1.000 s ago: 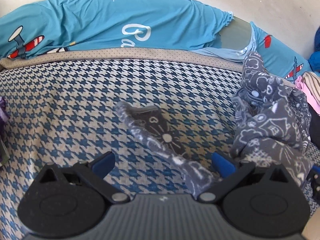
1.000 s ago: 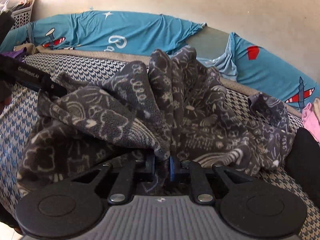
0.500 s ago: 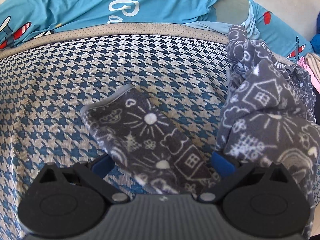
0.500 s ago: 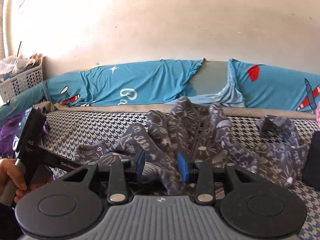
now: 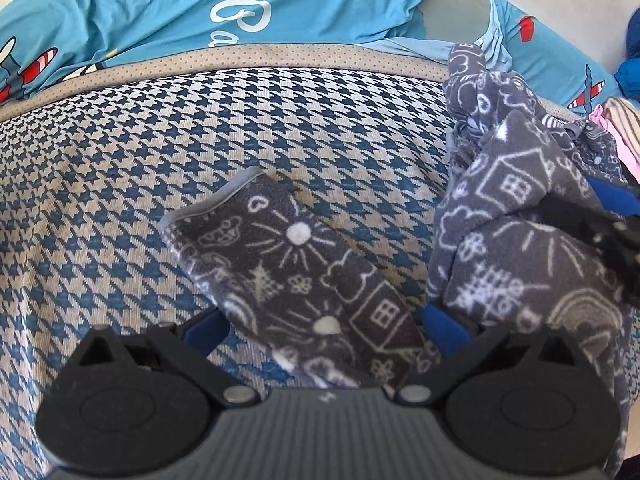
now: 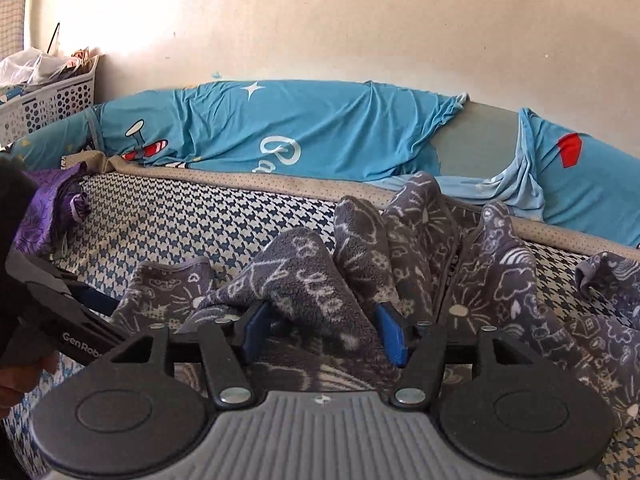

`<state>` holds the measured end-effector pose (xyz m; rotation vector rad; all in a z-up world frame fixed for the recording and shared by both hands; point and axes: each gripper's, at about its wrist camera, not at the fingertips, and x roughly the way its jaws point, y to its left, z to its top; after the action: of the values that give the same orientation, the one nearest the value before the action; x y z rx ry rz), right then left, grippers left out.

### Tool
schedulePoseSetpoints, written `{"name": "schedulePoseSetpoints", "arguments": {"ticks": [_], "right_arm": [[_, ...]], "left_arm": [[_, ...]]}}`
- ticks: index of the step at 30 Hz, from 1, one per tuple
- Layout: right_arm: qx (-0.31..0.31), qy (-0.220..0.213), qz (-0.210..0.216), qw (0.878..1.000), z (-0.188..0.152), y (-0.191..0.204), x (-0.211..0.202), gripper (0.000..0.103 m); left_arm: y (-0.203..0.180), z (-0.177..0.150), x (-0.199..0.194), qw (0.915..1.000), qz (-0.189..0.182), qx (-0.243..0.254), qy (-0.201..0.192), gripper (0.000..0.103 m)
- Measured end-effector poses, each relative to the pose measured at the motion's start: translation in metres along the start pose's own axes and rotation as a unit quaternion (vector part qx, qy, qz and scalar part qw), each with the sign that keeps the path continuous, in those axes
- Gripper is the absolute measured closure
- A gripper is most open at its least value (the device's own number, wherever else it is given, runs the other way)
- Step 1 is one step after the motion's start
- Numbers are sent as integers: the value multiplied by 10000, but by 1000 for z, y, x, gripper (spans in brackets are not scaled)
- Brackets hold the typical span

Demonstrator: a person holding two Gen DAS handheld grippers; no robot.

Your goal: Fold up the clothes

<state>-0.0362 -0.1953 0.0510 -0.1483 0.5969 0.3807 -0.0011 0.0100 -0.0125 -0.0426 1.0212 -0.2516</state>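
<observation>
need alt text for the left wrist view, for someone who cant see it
The open left gripper straddles a flat sleeve-like strip of a grey fleece garment printed with white doodles, lying on a blue-and-cream houndstooth bed cover. The rest of the garment is bunched up at right, and turquoise pillows line the far edge.

Bright daylight, sharp, fisheye-bent edges
</observation>
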Motion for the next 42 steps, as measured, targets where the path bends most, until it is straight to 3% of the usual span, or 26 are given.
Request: {"name": "schedulePoseSetpoints", "arguments": {"ticks": [4, 7, 12, 19, 28, 32, 38, 42], "right_arm": [[-62, 95, 19, 9999, -4, 5, 5, 85], [-62, -48, 22, 10000, -2, 7, 2, 95], [350, -419, 312, 9980, 12, 7, -5, 97], [974, -919, 858, 9873, 40, 7, -6, 97], [990, -1393, 1419, 9750, 67, 21, -6, 97], [1066, -1603, 1908, 9626, 76, 27, -5, 97], [691, -1517, 2448, 9551, 78, 67, 8, 97], [561, -1225, 2637, 9551, 70, 87, 21, 97]], "left_arm": [[2, 0, -3, 10000, 5, 36, -14, 0], [7, 3, -12, 9998, -4, 17, -173, 0], [21, 5, -30, 9985, -323, -130, -430, 0], [26, -1, -56, 9940, -794, 74, -751, 0], [24, -4, -87, 9825, -1307, 376, -1272, 0], [31, -4, -101, 9789, -1272, 428, -1542, 0], [84, 5, -123, 9777, -1119, -501, -1706, 0], [125, 11, -136, 9689, -1163, -1167, -1846, 0]]}}
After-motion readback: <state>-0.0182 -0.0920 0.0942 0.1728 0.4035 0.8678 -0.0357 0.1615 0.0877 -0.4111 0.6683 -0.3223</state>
